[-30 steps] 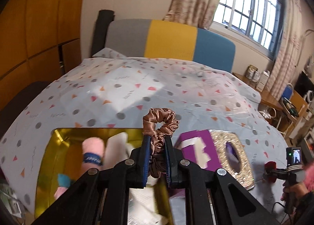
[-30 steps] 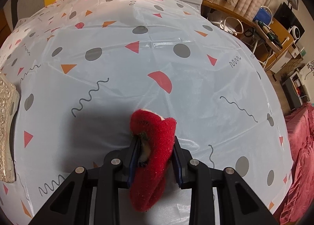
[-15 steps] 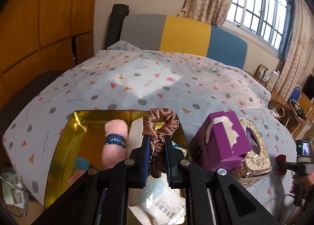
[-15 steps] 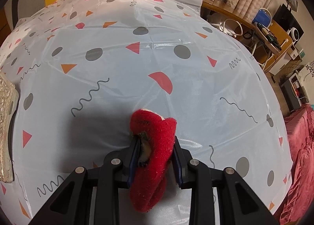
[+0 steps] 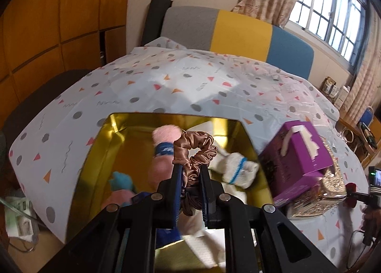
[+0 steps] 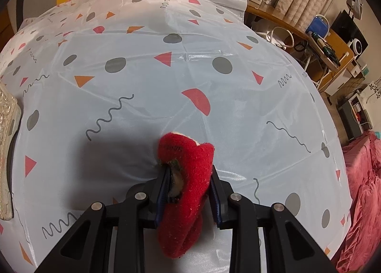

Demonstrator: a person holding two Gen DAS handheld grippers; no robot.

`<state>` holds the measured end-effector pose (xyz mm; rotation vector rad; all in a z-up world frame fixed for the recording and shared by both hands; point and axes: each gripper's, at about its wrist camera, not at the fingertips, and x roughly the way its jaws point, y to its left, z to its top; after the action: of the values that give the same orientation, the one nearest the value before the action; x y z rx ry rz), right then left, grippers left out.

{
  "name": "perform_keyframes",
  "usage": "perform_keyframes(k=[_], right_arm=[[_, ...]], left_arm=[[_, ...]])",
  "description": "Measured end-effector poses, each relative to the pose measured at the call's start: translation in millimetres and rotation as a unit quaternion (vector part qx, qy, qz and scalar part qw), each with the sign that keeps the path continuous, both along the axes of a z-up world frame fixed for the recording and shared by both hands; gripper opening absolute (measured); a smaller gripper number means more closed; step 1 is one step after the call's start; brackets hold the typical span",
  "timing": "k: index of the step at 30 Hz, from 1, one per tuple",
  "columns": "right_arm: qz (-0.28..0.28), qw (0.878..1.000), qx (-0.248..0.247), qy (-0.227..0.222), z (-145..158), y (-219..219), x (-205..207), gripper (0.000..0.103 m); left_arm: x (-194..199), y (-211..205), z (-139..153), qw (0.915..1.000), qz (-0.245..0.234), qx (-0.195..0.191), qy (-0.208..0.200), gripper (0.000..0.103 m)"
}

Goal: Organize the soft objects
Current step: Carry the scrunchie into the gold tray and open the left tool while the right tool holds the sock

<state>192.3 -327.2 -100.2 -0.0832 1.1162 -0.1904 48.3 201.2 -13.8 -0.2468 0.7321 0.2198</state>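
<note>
My left gripper is shut on a brown satin scrunchie and holds it above a gold box. The box holds a pink fluffy roll with a blue band, a white sock with a blue stripe and a blue and pink soft toy. My right gripper is shut on a red fuzzy sock, just above the patterned tablecloth. The right gripper also shows at the right edge of the left wrist view.
A purple tissue box sits on a glittery gold tissue cover, right of the gold box. The cover's edge shows in the right wrist view. A sofa stands behind the table. A desk with clutter is at the right.
My left gripper has moved left and forward over the gold box with the scrunchie. The right gripper has stayed almost still with the red sock.
</note>
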Motion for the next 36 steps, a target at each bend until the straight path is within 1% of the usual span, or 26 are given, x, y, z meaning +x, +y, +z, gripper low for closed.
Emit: perform_keyframes(k=[2, 5, 9, 11, 14, 16, 20, 22, 23, 25, 28, 29, 31, 32, 33, 34, 36], right_arm=[[0.001, 1.000, -0.002, 0.000, -0.1, 1.0, -0.4, 0.031], [0.001, 1.000, -0.004, 0.000, 0.3, 1.9, -1.1, 0.031], [0.004, 1.000, -0.009, 0.000, 0.6, 4.1, -1.6, 0.031], [0.006, 1.000, -0.013, 0.000, 0.7, 5.7, -1.8, 0.031], [0.009, 1.000, -0.018, 0.001, 1.0, 8.5, -2.5, 0.031], [0.010, 1.000, -0.020, 0.001, 1.2, 9.7, -2.6, 0.031], [0.016, 1.000, -0.015, 0.002, 1.2, 12.2, -3.1, 0.031], [0.024, 0.999, -0.022, 0.005, -0.2, 15.1, -3.0, 0.032], [0.029, 0.999, -0.033, 0.005, -0.2, 17.9, -3.3, 0.032], [0.032, 0.999, -0.038, 0.006, -0.3, 18.9, -3.2, 0.031], [0.030, 0.999, -0.033, 0.008, 0.2, 16.2, -2.6, 0.030], [0.029, 0.999, -0.031, 0.009, 0.3, 15.5, -2.3, 0.030], [0.030, 0.999, -0.030, 0.009, 0.0, 15.2, -1.5, 0.030], [0.030, 0.999, -0.031, 0.010, 0.0, 14.9, -1.4, 0.030], [0.029, 0.999, -0.030, 0.010, -0.1, 14.7, -0.7, 0.030], [0.028, 0.999, -0.029, 0.010, 0.0, 14.4, -0.5, 0.030], [0.028, 0.999, -0.027, 0.010, 0.1, 14.0, -0.2, 0.030]], left_arm=[[-6.9, 17.8, -2.3, 0.9997, 0.016, -0.016, 0.000, 0.014], [-19.4, 46.8, -1.4, 0.9984, 0.051, -0.023, -0.004, 0.014], [-42.0, 89.8, -0.7, 0.9942, 0.101, -0.037, -0.008, 0.014], [-49.5, 102.4, -2.9, 0.9926, 0.112, -0.047, -0.007, 0.014], [-50.6, 114.4, -8.0, 0.9901, 0.116, -0.079, 0.000, 0.014], [-43.1, 114.5, -9.5, 0.9888, 0.105, -0.105, -0.002, 0.014], [-17.6, 106.1, -14.8, 0.9870, 0.080, -0.139, 0.005, 0.015], [0.2, 100.0, -20.3, 0.9873, 0.072, -0.140, 0.017, 0.016], [10.2, 98.1, -25.3, 0.9867, 0.070, -0.145, 0.027, 0.016], [23.6, 98.3, -31.4, 0.9848, 0.067, -0.156, 0.039, 0.016], [45.7, 96.8, -40.3, 0.9857, 0.066, -0.141, 0.063, 0.019], [50.2, 97.5, -42.9, 0.9857, 0.069, -0.138, 0.068, 0.020], [59.9, 98.6, -48.2, 0.9859, 0.069, -0.130, 0.079, 0.034], [60.7, 100.0, -49.1, 0.9853, 0.078, -0.127, 0.085, 0.035], [59.5, 100.9, -48.3, 0.9854, 0.081, -0.124, 0.085, 0.037], [58.2, 99.8, -46.8, 0.9864, 0.078, -0.119, 0.082, 0.044], [51.2, 96.0, -40.8, 0.9894, 0.083, -0.093, 0.075, 0.052]])
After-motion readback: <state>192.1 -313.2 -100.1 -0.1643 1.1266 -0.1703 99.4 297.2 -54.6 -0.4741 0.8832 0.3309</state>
